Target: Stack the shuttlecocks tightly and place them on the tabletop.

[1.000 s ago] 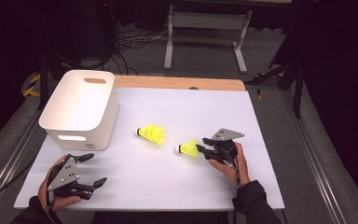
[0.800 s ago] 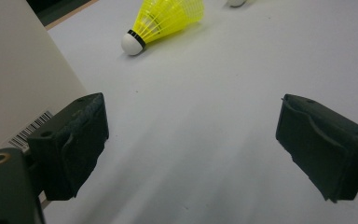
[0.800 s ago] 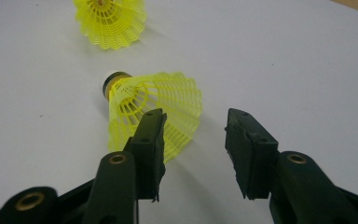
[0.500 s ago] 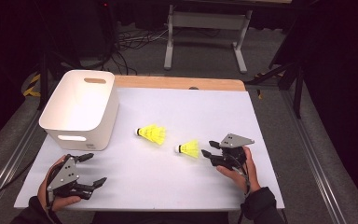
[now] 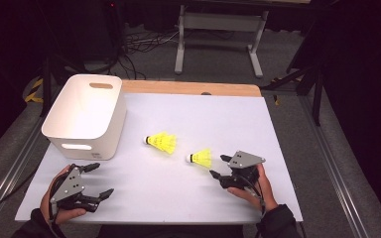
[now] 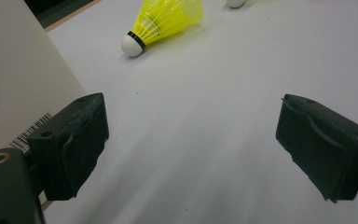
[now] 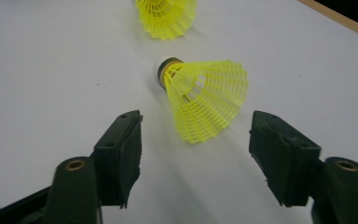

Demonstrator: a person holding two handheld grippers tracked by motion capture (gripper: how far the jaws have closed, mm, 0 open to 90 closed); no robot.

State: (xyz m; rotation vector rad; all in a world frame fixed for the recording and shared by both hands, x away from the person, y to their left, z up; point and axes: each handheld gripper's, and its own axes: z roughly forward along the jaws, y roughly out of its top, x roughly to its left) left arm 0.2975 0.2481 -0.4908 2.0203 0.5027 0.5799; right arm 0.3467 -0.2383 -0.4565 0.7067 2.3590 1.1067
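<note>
right gripper view puts the near shuttlecock (image 7: 200, 95) at twelve o'clock of my right gripper (image 7: 196, 156) — skirt toward me, cork away, long axis running roughly along the reach. it lies free on the white table (image 7: 51, 60). jaws have just been opening and stand wide, nothing between them. left gripper (image 5: 95, 179) idles wide open, much farther off.

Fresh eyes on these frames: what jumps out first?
Two bright yellow shuttlecocks lying on the white table: the left shuttlecock mid-table, the right shuttlecock just ahead of the right tool, whose jaws have just been opening and stand apart from its skirt. Next, the white bin at the table's left, with the left tool resting open in front of it.
</note>
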